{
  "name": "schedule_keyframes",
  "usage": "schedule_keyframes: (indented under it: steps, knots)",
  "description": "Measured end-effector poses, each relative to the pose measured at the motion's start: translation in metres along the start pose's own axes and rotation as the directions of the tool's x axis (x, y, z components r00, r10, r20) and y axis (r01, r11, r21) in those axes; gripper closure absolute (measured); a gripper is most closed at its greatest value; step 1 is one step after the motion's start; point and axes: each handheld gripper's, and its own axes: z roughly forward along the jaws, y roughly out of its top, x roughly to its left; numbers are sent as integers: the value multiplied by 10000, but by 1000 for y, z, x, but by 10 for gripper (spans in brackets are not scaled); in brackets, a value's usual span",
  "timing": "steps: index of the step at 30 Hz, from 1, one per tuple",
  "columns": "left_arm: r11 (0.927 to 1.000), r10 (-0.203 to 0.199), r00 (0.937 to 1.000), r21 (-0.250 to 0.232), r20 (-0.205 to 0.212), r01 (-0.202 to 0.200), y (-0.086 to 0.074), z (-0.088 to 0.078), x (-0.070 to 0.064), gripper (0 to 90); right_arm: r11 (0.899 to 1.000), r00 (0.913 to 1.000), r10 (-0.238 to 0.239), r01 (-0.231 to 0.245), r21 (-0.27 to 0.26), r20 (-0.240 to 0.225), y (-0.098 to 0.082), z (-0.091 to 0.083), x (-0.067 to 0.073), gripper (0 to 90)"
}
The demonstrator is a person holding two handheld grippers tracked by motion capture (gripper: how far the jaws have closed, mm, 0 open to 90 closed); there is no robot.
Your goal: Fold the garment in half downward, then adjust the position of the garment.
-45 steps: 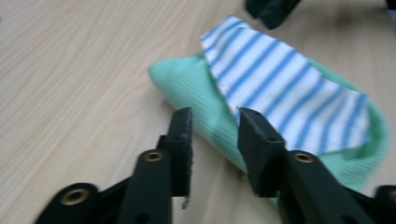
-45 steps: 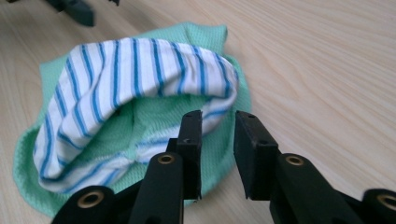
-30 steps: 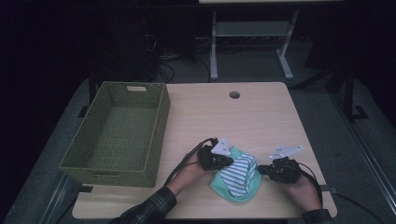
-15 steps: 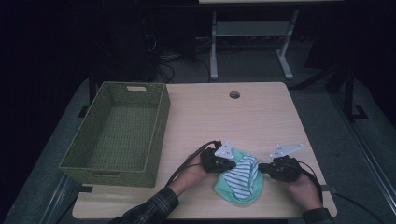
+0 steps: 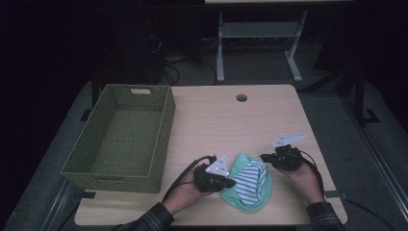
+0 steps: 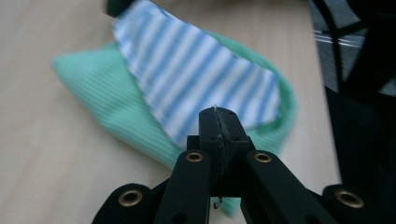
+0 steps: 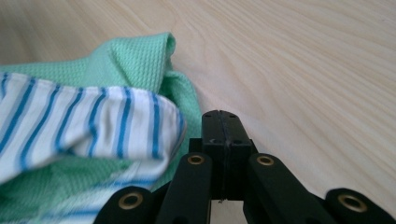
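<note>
The woven basket (image 5: 120, 137) occupies the left part of the worktop (image 5: 226, 120). Its interior is bare; no cloth has been placed in it.

To the right of the basket, near the front edge, the left tongs (image 5: 230, 183) rest at the left edge of the garment. The left gripper view shows the jaws pressed together with nothing visibly pinched between them; the striped cloth lies just beyond the tips.

The task item is a small garment lying flat on the worktop between the two tongs: a green ribbed cloth (image 5: 248, 199) with a white, blue-striped panel (image 5: 251, 179) folded over it. In the left gripper view the striped panel (image 6: 196, 79) covers the middle of the green cloth (image 6: 100, 102).

The right tongs (image 5: 263, 157) sit at the garment's right edge. The right gripper view shows these jaws also together and empty, just beside the green fold (image 7: 140, 60).

Judged progress: the garment appears partly folded, not yet grasped or transferred. Remaining work is probably completion of the fold and placement in the basket.

A cable hole (image 5: 241, 97) lies at the far side. The path to the basket is unobstructed apart from the basket's near wall.
</note>
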Motion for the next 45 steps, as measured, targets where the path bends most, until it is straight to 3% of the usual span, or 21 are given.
schedule_keyframes:
  steps: [6, 14, 20, 30, 38, 42, 45]
  knots:
    - [9975, 166, 9997, 682, 164, -177, -9, 7, -11, 897, 9998, 9999, -21, 24, 214, -162, 0, 9, 0, 899]
    - [9905, 490, 9957, 1323, -782, -384, -10, 10, 9, 897, 9993, 9997, -53, 62, 355, -250, -5, 7, 2, 899]
    - [9914, 355, 9889, 1294, -1441, -167, -8, 6, 28, 896, 9992, 9994, -23, 37, 403, -335, -11, 3, 5, 899]
    - [9902, 15, 9804, 1373, -1969, 260, -8, 8, 53, 896, 9985, 9972, -171, 209, 507, -733, -20, 0, 18, 898]
    - [9907, -393, 9629, 1151, -2671, 724, -5, 8, 86, 896, 9973, 9911, -491, 555, 486, -1241, -25, 0, 39, 898]
    - [9912, -603, 9598, 970, -2741, 899, -2, 10, 98, 896, 9971, 9881, -608, 667, 374, -1411, -27, -3, 50, 897]
    - [9914, -741, 9608, 845, -2673, 999, -1, 6, 98, 896, 9979, 9900, -608, 634, 161, -1274, -29, -12, 51, 897]
